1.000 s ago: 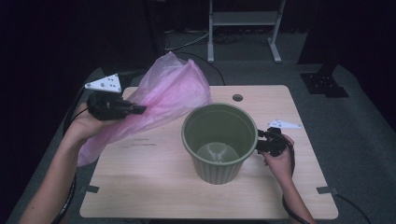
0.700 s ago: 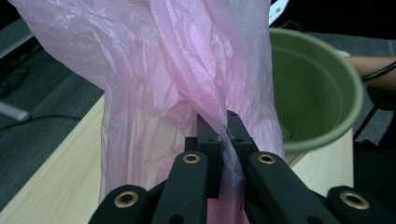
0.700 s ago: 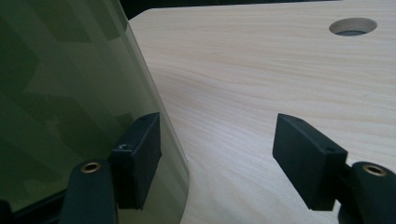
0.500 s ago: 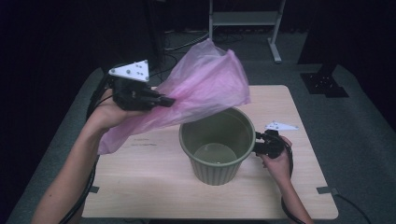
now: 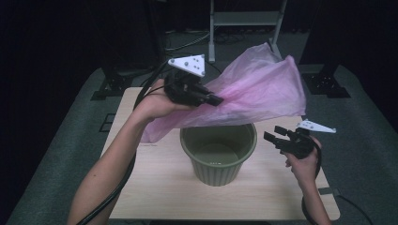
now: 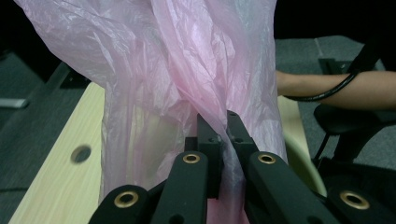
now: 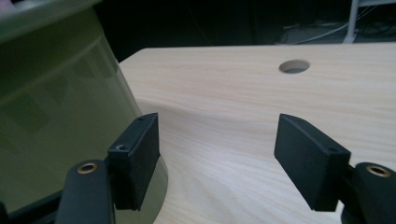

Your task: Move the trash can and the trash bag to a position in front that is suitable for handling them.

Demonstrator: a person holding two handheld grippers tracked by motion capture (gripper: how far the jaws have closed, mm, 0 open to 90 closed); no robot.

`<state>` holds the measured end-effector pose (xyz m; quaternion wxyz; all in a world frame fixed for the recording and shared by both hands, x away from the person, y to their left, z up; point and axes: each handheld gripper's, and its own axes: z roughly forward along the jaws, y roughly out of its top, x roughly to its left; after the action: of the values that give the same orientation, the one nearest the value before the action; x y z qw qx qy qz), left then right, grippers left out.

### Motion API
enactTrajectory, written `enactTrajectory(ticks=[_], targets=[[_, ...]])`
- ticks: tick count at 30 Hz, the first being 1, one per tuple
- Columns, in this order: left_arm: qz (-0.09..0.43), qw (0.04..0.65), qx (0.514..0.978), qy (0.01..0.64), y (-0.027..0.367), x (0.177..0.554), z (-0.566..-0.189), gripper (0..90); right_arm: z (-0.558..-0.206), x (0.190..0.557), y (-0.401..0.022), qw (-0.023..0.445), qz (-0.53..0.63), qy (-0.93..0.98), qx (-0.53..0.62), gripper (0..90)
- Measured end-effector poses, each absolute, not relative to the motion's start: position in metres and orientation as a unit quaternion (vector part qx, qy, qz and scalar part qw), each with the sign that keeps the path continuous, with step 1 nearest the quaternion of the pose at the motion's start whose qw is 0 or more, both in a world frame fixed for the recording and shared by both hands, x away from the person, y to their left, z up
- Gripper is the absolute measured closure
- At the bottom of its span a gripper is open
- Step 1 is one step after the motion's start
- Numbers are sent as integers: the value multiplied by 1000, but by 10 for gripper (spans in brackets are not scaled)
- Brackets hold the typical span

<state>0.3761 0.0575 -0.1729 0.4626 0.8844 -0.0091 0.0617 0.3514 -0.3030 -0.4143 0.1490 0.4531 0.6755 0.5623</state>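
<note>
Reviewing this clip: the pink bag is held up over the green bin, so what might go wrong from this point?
Three risks, as I judge them:
1. The left gripper pinches only a bunched fold of the pink bag, so the thin film may slip out or tear.
2. The bag billows unopened above the green bin; it may settle crumpled across the rim instead of lining it.
3. The right gripper is open beside the bin, not holding it; a tugged bag could shift or tip it.

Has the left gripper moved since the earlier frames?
Yes. The left gripper, shut on the pink bag, has gone from the table's left edge rightward and up, toward the green bin.
</note>
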Motion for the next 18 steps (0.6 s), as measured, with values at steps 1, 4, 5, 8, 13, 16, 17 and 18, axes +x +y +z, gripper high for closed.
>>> enactTrajectory(ticks=[1,4,5,8,13,16,17,18], targets=[[59,466,883,-10,53,376,-172,877,-412,349,-308,154,562,674,454,302],[51,473,879,-22,37,376,-168,877,-410,345,-316,162,561,672,456,302],[45,477,877,-26,30,376,-166,877,-410,344,-318,162,563,669,458,302],[29,488,871,-40,13,374,-164,877,-410,339,-329,167,568,660,462,302],[7,501,863,-64,-17,367,-160,877,-412,333,-342,175,565,654,471,302],[-8,516,854,-70,-29,366,-158,876,-412,330,-349,179,568,648,475,302],[-15,523,849,-71,-32,366,-158,877,-412,329,-350,179,568,647,476,302],[-20,529,845,-73,-35,366,-158,877,-413,328,-352,179,566,647,478,302]])
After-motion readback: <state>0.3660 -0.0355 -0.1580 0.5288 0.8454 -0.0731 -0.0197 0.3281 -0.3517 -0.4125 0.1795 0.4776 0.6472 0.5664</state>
